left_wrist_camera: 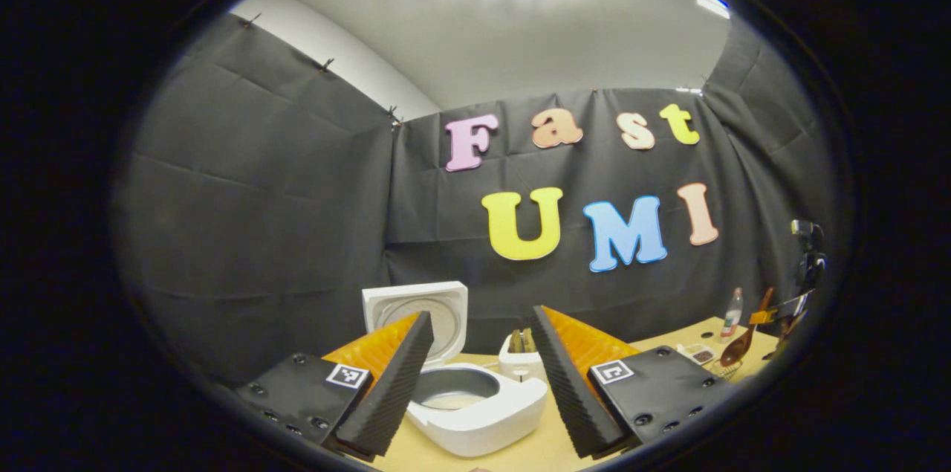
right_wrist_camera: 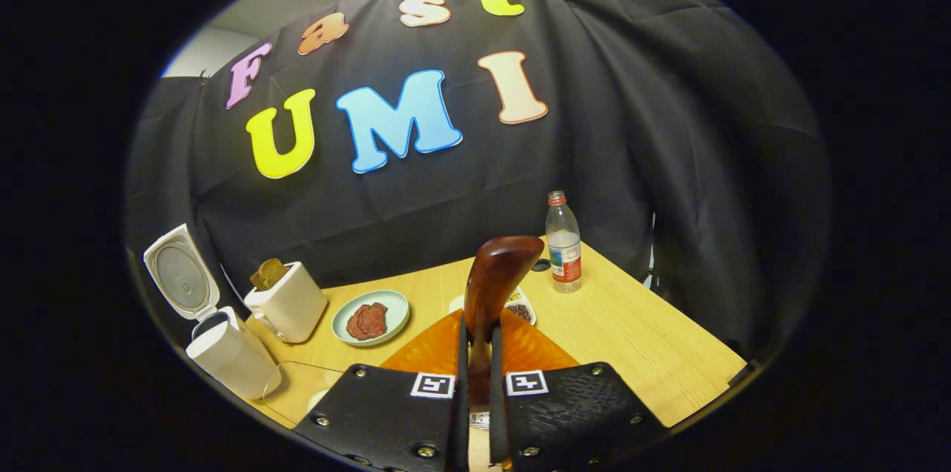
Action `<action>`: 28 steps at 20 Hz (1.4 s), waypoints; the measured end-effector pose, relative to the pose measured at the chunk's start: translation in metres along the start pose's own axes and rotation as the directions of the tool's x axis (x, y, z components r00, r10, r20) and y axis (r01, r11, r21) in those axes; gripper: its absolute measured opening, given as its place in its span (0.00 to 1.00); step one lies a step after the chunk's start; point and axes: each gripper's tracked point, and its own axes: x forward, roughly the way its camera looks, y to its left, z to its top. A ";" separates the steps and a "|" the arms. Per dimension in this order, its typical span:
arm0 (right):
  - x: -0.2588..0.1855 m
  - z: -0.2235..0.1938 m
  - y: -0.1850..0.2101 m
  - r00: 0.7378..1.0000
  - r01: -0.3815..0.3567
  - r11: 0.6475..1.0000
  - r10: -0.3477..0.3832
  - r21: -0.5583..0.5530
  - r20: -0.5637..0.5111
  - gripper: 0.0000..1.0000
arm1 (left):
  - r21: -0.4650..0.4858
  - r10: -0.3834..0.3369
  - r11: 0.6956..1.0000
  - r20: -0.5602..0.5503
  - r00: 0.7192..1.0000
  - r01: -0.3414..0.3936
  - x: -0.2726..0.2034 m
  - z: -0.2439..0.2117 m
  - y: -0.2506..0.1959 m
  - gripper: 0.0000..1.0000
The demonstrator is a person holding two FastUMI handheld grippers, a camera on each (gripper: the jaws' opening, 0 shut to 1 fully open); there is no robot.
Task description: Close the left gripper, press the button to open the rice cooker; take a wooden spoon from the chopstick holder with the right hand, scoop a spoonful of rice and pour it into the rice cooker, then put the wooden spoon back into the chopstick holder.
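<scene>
R tongs (right_wrist_camera: 475, 360) pinching dark glossy wooden spoon (right_wrist_camera: 496, 275) upright; L tongs (left_wrist_camera: 475, 375) spread over lid-up rice cooker (left_wrist_camera: 475, 401).

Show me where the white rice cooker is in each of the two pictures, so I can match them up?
Left gripper view: the rice cooker sits low in the middle, lid up, framed between the left gripper's open fingers.
Right gripper view: the rice cooker is at the lower left edge, lid up.
Shared landmark: the white toaster stands right next to it in both.

Wooden spoon (right_wrist_camera: 494, 286) handle hidden between right tool (right_wrist_camera: 475, 390) fingers.
</scene>
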 end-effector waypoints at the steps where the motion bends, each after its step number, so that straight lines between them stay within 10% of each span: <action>1: -0.005 0.004 0.008 1.000 -0.005 1.000 0.005 0.004 0.010 0.11 | -0.007 -0.007 1.000 -0.002 1.000 0.007 0.004 -0.002 0.004 0.89; 14: -0.024 -0.022 0.121 0.994 -0.111 0.994 0.111 0.015 0.009 0.11 | -0.013 -0.038 0.999 -0.023 0.999 0.038 0.029 -0.026 0.067 0.89; 28: 0.027 -0.117 0.158 0.995 -0.063 0.976 0.046 -0.208 -0.087 0.11 | 0.029 0.021 0.999 -0.066 0.998 -0.019 0.025 -0.047 0.135 0.89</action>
